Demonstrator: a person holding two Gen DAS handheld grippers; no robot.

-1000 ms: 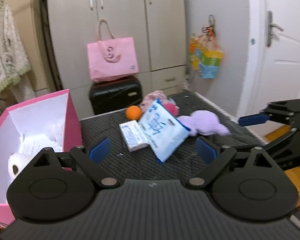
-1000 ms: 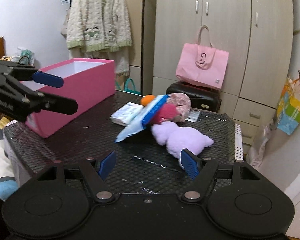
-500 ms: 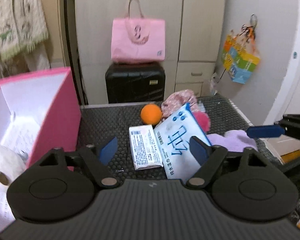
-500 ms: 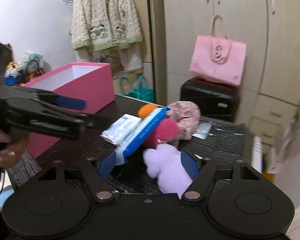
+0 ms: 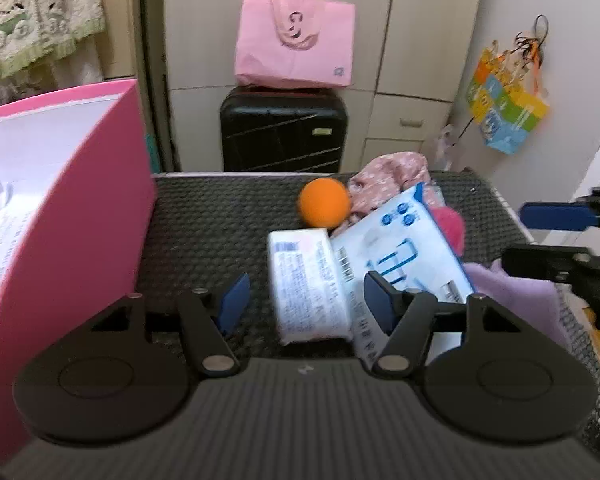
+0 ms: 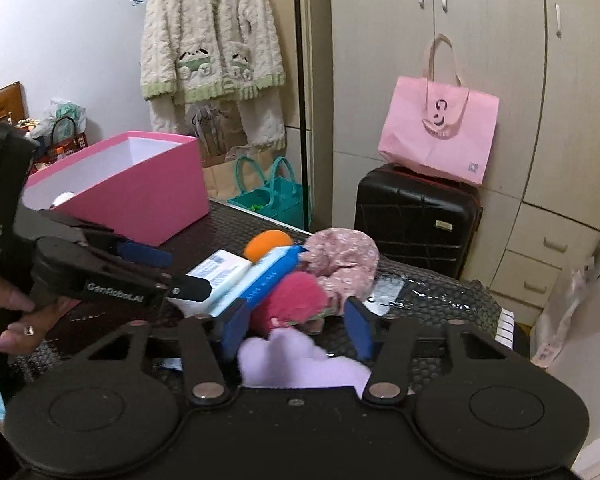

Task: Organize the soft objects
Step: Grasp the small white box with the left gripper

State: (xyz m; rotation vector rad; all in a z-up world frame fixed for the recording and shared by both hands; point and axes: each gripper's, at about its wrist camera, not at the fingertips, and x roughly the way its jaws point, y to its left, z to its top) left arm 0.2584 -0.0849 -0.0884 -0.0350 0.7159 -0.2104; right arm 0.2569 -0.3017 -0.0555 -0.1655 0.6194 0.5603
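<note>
On the black table (image 5: 212, 220) lies a pile: a small white tissue pack (image 5: 306, 284), a larger blue-and-white pack (image 5: 400, 248), an orange ball (image 5: 324, 203), a pink floral cloth (image 5: 388, 176), a magenta plush (image 6: 296, 300) and a lilac plush (image 6: 300, 364). My left gripper (image 5: 306, 304) is open, its fingers on either side of the small tissue pack. My right gripper (image 6: 294, 328) is open, straddling the lilac plush. A pink box (image 5: 72, 216) stands at the left with white soft things inside.
A black suitcase (image 5: 284, 132) with a pink tote bag (image 5: 296, 44) on it stands behind the table, in front of beige cabinets. A knitted cardigan (image 6: 212, 40) hangs on the wall. A teal bag (image 6: 268, 192) sits on the floor beyond the box.
Both grippers have moved in toward the pile. The left one now frames the small tissue pack; the right one now frames the lilac plush. Both stay open.
</note>
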